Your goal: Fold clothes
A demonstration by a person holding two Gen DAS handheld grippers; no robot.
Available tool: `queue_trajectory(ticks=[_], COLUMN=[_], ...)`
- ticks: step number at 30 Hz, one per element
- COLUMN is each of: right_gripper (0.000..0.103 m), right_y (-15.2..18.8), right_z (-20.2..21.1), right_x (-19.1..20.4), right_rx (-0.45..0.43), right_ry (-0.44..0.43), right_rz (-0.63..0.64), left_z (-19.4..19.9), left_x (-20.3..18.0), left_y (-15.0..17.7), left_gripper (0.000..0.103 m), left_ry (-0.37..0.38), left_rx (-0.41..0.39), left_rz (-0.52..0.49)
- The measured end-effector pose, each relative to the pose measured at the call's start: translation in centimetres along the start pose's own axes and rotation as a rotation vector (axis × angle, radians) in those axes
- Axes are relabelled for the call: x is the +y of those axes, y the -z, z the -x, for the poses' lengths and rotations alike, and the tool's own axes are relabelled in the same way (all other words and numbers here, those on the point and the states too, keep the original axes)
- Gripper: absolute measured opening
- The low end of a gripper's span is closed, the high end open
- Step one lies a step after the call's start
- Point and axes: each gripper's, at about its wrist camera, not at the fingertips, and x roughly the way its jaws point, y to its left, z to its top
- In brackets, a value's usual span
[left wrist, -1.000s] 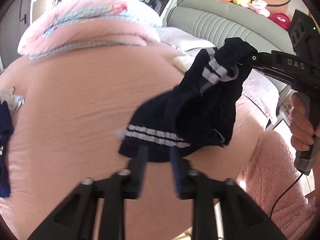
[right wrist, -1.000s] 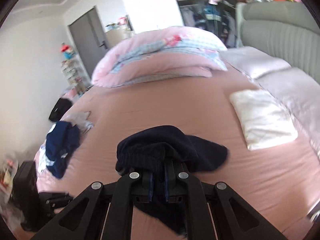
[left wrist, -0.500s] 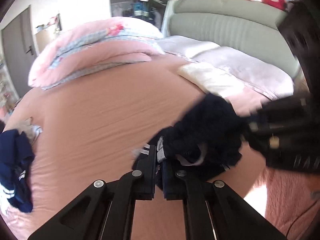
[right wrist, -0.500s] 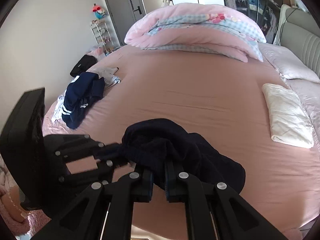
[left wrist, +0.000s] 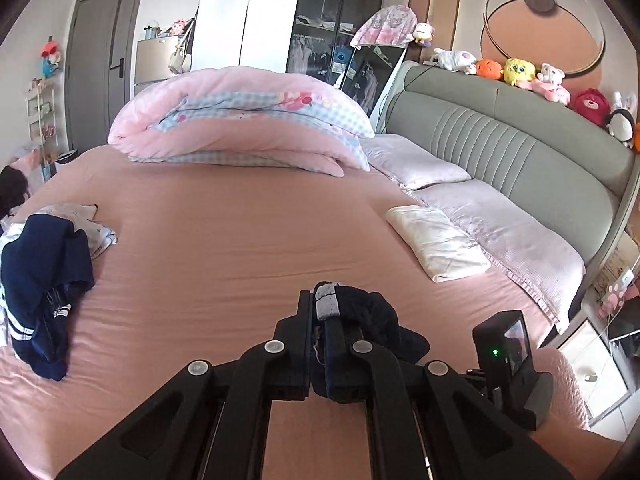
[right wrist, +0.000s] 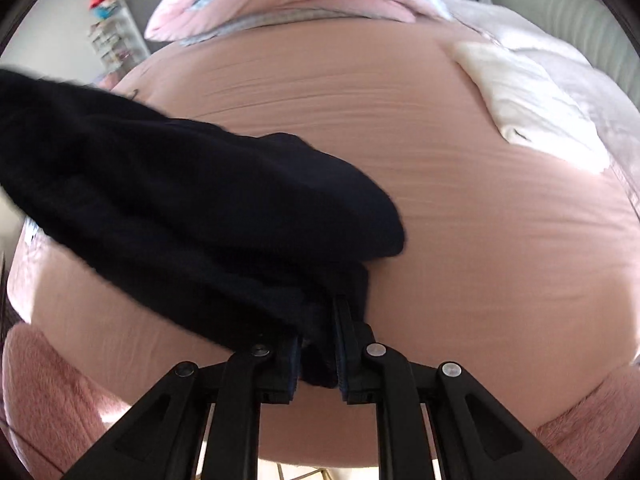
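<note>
A dark navy knitted garment [right wrist: 192, 200] with grey-white stripes hangs stretched between my two grippers above the pink bed [left wrist: 240, 240]. My left gripper [left wrist: 319, 312] is shut on a striped edge of the garment [left wrist: 372, 316], which bunches to the right of its fingers. My right gripper [right wrist: 316, 332] is shut on another edge, and the cloth runs up and to the left across that view. The right gripper's body [left wrist: 506, 360] shows low on the right in the left wrist view.
A pile of navy and white clothes [left wrist: 44, 280] lies at the bed's left edge. A folded cream cloth [left wrist: 436, 240] rests by the lilac pillows [left wrist: 500, 232]. A rolled pink duvet [left wrist: 240, 120] lies at the far end. A grey headboard [left wrist: 520, 160] carries plush toys.
The two grippers have drawn apart, spreading the garment between them. The left gripper, open a second ago, has shut on the striped edge. The right wrist view now tilts down at the bed.
</note>
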Motion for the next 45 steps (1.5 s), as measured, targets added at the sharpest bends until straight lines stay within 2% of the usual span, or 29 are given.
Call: queue_trajectory(ticks=[3, 6, 9, 12, 14, 19, 26, 30, 34, 36, 39, 42, 43, 45], right_gripper=[0.013, 0.006, 0.004, 0.004, 0.004, 0.004, 0.004, 0.005, 0.005, 0.005, 0.005, 0.005, 0.005, 0.005], right_y=[0.5, 0.9, 0.5, 0.0, -0.2, -0.4, -0.9, -2.8, -4.9, -5.7, -7.6, -11.3, -12.7, -15.2], right_z=[-1.5, -1.1, 1.7, 4.6, 6.7, 12.2, 19.5, 22.7, 25.4, 23.6, 18.7, 16.9, 16.3, 19.5], right_x=[0.1, 1.5, 2.9, 4.4, 5.1, 6.8, 8.7, 6.8, 4.0, 2.6, 0.9, 0.5, 0.4, 0.9], right_rx=[0.073, 0.071, -0.013, -0.115, -0.167, -0.260, -0.391, -0.411, -0.417, -0.366, -0.246, -0.207, -0.197, -0.293], right_ry=[-0.046, 0.040, 0.147, 0.293, 0.323, 0.277, 0.210, 0.069, -0.094, -0.077, -0.108, -0.054, -0.034, -0.044], right_rz=[0.018, 0.074, 0.163, 0.288, 0.323, 0.331, 0.320, 0.225, 0.113, 0.070, 0.022, 0.029, 0.033, 0.036], left_z=[0.4, 1.4, 2.7, 4.2, 5.4, 8.4, 11.3, 12.9, 11.4, 9.1, 4.2, 0.2, 0.2, 2.6], left_x=[0.2, 1.3, 2.8, 4.0, 3.9, 2.6, 0.7, 0.7, 1.7, 2.4, 3.4, 4.4, 4.6, 4.3], left_y=[0.8, 1.8, 2.8, 2.9, 2.6, 0.8, -1.0, -2.1, -2.2, -1.7, -2.3, -6.2, -8.3, -12.1], left_gripper=[0.003, 0.003, 0.003, 0.003, 0.003, 0.003, 0.003, 0.003, 0.003, 0.003, 0.003, 0.003, 0.003, 0.003], left_ry=[-0.024, -0.044, -0.063, -0.079, -0.071, -0.028, 0.000, 0.047, 0.054, 0.074, 0.110, 0.097, 0.096, 0.092], left_rx=[0.005, 0.006, 0.004, 0.010, -0.007, -0.082, -0.146, -0.180, -0.146, -0.107, -0.046, -0.001, -0.019, -0.122], left_rz=[0.032, 0.095, 0.165, 0.175, 0.168, 0.126, 0.081, 0.112, 0.161, 0.189, 0.179, 0.153, 0.147, 0.127])
